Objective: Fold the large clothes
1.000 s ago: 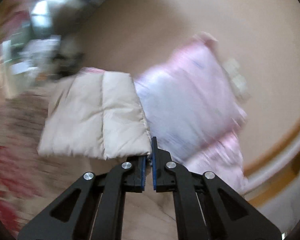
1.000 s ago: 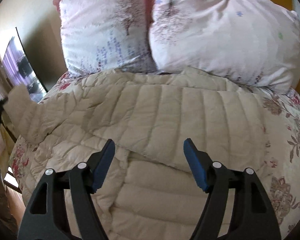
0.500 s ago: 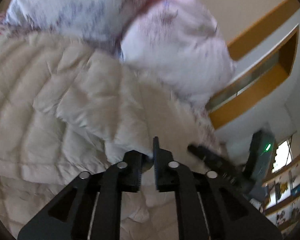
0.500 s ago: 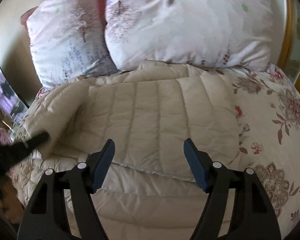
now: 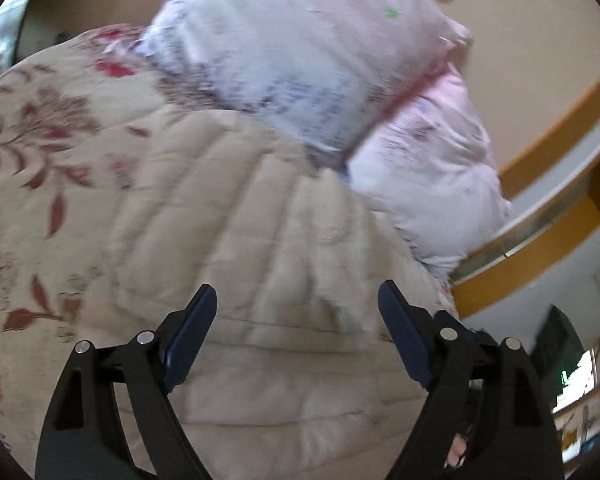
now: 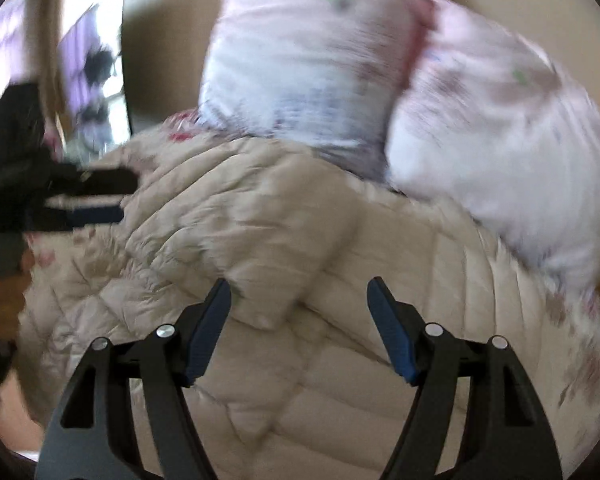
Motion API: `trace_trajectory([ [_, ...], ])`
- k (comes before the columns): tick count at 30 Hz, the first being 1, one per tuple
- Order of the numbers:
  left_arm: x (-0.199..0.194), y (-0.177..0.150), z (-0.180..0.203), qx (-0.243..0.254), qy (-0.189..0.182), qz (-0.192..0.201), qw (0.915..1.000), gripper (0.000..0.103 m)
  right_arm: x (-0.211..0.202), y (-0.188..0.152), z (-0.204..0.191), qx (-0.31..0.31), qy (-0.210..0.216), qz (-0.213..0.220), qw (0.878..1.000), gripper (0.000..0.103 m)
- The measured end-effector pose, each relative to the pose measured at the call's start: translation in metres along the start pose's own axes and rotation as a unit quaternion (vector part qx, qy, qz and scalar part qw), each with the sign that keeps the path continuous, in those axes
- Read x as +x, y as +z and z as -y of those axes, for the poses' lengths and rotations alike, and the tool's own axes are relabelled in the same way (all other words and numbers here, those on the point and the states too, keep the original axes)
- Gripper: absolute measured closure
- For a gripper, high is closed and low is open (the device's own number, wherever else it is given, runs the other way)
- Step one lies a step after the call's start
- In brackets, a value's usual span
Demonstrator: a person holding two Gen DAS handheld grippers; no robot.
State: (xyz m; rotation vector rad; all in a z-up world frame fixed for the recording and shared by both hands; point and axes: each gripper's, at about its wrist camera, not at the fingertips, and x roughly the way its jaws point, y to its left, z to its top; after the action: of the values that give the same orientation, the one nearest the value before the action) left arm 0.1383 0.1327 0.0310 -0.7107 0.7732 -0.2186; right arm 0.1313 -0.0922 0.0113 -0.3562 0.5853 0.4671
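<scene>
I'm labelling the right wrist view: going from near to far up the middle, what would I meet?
Right tool, open with nothing between its fingers → beige quilted jacket, folded on the floral bedspread → two pale pink pillows → beige wall.

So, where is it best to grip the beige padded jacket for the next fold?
Probably the folded sleeve's loose end, lying on top of the jacket just ahead of the open right gripper. Come from the near side, low: that corner sticks up, so one finger can slide beneath.
</scene>
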Motion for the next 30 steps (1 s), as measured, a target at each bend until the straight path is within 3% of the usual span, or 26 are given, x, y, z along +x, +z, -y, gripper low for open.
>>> trace_trajectory([
  [4,-0.004,-0.003,-0.014,-0.006,0.011,-0.002,0.9999,0.020,0.025,0.008,-0.041,-0.061,-0.041,-0.001,0.997,0.035],
  [5,-0.005,-0.004,-0.015,-0.004,0.012,-0.002,0.9999,0.020,0.031,0.010,-0.044,-0.061,-0.048,-0.004,0.997,0.041],
  [6,-0.005,-0.006,-0.014,0.000,0.013,-0.001,0.9999,0.020,0.038,0.011,-0.044,-0.056,-0.052,-0.007,0.997,0.061],
  [8,-0.008,-0.009,-0.013,0.012,0.016,0.003,0.9998,0.020,0.047,0.016,-0.033,-0.016,-0.047,-0.020,0.999,0.089],
  [12,-0.024,-0.015,-0.011,0.050,0.030,0.025,0.9980,0.020,0.024,0.013,0.008,0.085,-0.035,0.018,0.996,0.096],
  [16,-0.041,-0.027,-0.009,0.098,0.053,0.045,0.9927,0.020,-0.005,-0.012,0.053,0.184,-0.033,0.037,0.982,0.097],
  [19,-0.050,-0.036,-0.011,0.122,0.069,0.044,0.9891,0.020,-0.002,-0.036,0.081,0.242,-0.012,-0.003,0.970,0.090],
  [21,-0.054,-0.041,-0.015,0.130,0.079,0.036,0.9877,0.020,0.001,-0.049,0.097,0.280,0.010,-0.018,0.960,0.068],
  [22,-0.057,-0.044,-0.018,0.133,0.084,0.031,0.9871,0.020,0.000,-0.056,0.110,0.310,0.020,-0.019,0.950,0.051],
  [23,-0.058,-0.045,-0.021,0.134,0.087,0.028,0.9867,0.020,-0.001,-0.061,0.117,0.331,0.026,-0.014,0.943,0.048],
  [26,-0.067,-0.050,-0.033,0.129,0.097,0.022,0.9866,0.020,0.002,-0.068,0.141,0.383,0.043,-0.014,0.923,0.048],
  [30,-0.077,-0.056,-0.046,0.123,0.102,0.021,0.9870,0.020,0.019,-0.070,0.154,0.413,0.050,-0.033,0.909,0.052],
])
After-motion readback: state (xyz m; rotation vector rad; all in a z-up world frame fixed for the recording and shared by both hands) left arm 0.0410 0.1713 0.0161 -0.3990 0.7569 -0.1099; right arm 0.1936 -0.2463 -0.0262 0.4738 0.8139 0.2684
